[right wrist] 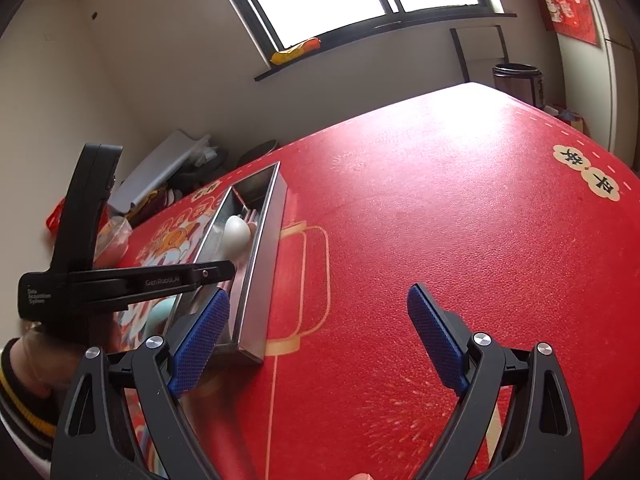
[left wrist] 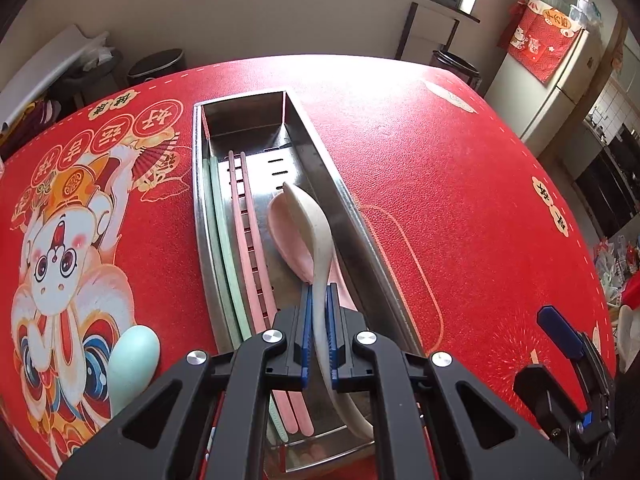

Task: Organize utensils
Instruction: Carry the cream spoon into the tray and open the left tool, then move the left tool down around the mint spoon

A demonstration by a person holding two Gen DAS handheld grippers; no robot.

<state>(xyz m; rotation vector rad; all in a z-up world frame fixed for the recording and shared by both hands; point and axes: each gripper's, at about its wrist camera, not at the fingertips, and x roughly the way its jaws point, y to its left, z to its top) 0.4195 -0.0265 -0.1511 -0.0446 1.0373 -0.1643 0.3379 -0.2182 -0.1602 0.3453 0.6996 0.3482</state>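
Note:
My left gripper (left wrist: 319,300) is shut on the handle of a white spoon (left wrist: 310,216), holding it over a long steel tray (left wrist: 344,196). The spoon's bowl hangs above a pink spoon (left wrist: 286,236) lying in the tray. Pink chopsticks (left wrist: 244,216) and pale green chopsticks (left wrist: 218,216) lie along the tray's left side. A mint green spoon (left wrist: 134,356) rests on the red tablecloth left of the tray. My right gripper (right wrist: 318,320) stands open over bare cloth, right of the tray (right wrist: 264,248), nothing between its fingers. The right wrist view shows the white spoon (right wrist: 237,232) inside the tray.
The red tablecloth (left wrist: 460,184) with a cartoon print covers the table. In the right wrist view a hand in a striped sleeve (right wrist: 24,384) holds the left gripper's body (right wrist: 120,280). Dark bins (left wrist: 158,66) stand beyond the far edge, and clutter (left wrist: 616,272) lies at the right.

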